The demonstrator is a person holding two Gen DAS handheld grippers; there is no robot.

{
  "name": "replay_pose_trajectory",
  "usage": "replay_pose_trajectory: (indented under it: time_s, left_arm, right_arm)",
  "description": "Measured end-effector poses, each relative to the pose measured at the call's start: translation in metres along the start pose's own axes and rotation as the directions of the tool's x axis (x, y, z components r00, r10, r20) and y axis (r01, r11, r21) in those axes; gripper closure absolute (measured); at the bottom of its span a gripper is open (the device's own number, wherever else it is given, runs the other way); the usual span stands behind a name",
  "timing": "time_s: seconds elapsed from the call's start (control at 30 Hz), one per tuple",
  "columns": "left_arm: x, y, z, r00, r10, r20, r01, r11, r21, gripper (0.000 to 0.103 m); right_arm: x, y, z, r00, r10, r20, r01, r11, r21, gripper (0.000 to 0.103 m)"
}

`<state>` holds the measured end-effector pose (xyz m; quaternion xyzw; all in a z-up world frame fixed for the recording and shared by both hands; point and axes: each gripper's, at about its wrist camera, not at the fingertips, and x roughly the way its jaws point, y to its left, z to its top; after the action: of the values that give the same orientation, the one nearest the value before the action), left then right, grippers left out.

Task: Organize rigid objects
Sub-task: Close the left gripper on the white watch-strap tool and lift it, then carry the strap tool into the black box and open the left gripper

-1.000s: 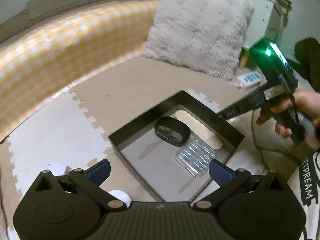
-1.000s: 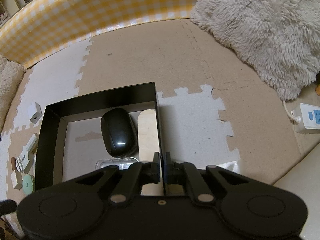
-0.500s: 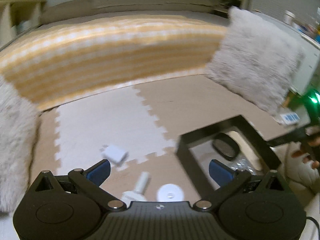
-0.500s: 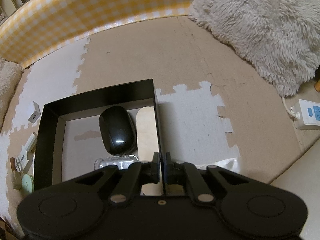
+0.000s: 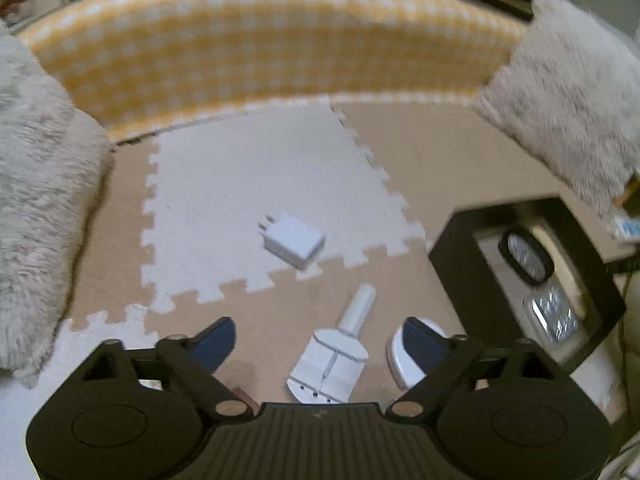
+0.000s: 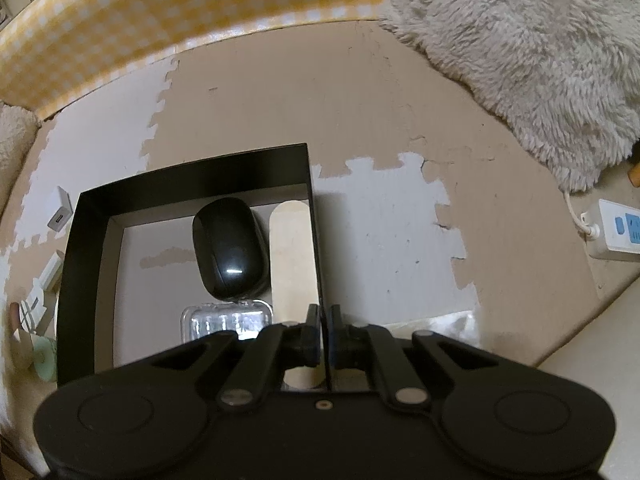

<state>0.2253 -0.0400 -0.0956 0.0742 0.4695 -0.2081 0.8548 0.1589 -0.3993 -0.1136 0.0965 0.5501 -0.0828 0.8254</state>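
White tool (image 5: 336,356) lies on the floor mat between your left claw's (image 5: 318,344) blue pads, jaws just closing, nothing gripped yet. Centre over its broad body, not the thin handle, then squeeze. Your right claw (image 6: 324,328) pinches the black box's (image 6: 192,178) right wall shut; hold it steady for the drop.

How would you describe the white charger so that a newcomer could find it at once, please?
Start at the black box on the foam floor mat, then look to its left in the left wrist view. The charger lies alone on the white tile: a plain white block with prongs, unlike the long-handled white tool nearer the camera.
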Motion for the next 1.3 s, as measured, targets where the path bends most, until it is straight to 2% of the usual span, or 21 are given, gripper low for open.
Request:
replay_pose_trajectory:
  time_s: [0.17,0.3,0.5,0.63,0.87,1.03,1.17,1.3]
  left_arm:
    - [0.024,-0.012,-0.008,0.997,-0.010,-0.074,0.020,0.991,0.130,0.032]
    - [0.039,-0.019,-0.012,0.994,-0.011,-0.108,0.032,0.980,0.194,0.036]
    - [0.056,-0.021,-0.014,0.991,-0.018,-0.132,0.047,0.975,0.217,0.039]
    - [0.064,-0.021,-0.015,0.990,0.002,-0.140,0.031,0.972,0.232,0.043]
    - [0.068,-0.014,-0.014,0.989,-0.026,-0.145,0.051,0.984,0.173,0.050]
    - [0.069,-0.013,-0.013,0.990,-0.034,-0.135,0.052,0.990,0.135,0.052]
    - [0.066,-0.005,-0.011,0.991,-0.055,-0.126,0.059,0.998,0.029,0.052]
    - [0.059,0.003,-0.008,0.992,-0.077,-0.095,0.070,0.994,-0.081,0.053]
  right_arm:
    - [0.000,0.000,0.000,1.000,0.000,-0.001,0.000,1.000,-0.001,0.099]
    - [0.000,0.000,0.000,1.000,-0.001,-0.003,0.001,1.000,-0.002,0.099]
    - [0.001,0.001,0.000,1.000,-0.004,-0.003,0.004,1.000,-0.006,0.099]
    - [0.002,0.002,0.001,1.000,-0.005,-0.004,0.005,1.000,-0.009,0.099]
    - [0.003,0.002,0.000,1.000,-0.006,-0.005,0.006,1.000,-0.009,0.099]
    - [0.002,0.002,0.001,1.000,-0.005,-0.005,0.005,1.000,-0.008,0.099]
    - [0.004,0.001,0.000,1.000,-0.006,-0.008,0.006,1.000,-0.010,0.099]
    - [0.004,0.001,0.000,1.000,-0.006,-0.008,0.006,1.000,-0.010,0.099]
